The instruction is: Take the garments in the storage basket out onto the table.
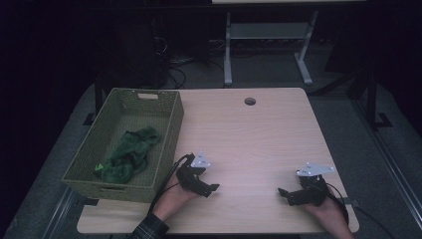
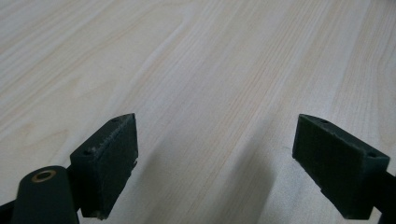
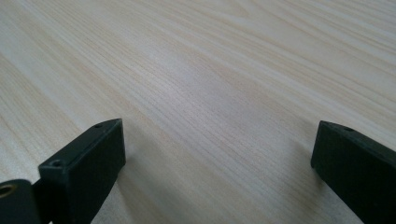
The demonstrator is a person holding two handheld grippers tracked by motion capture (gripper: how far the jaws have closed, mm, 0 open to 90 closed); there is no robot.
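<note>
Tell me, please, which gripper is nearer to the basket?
Left. The left gripper sits just beside the basket, near its right wall; the right gripper is far across the table.

A round cable hole (image 1: 250,101) pierces the wooden table (image 1: 259,134) top.

Both hands come in from the near edge, each gripping a set of tongs low over the counter (image 1: 259,134). The left tongs (image 1: 211,189) sit near-left, pointing right and a bit toward the near side, jaws spread wide with nothing between them. The right tongs (image 1: 282,193) are well apart over on the near-right, pointing left, jaws just as wide and empty. A plaid sleeve (image 1: 149,229) covers the left forearm.
</note>
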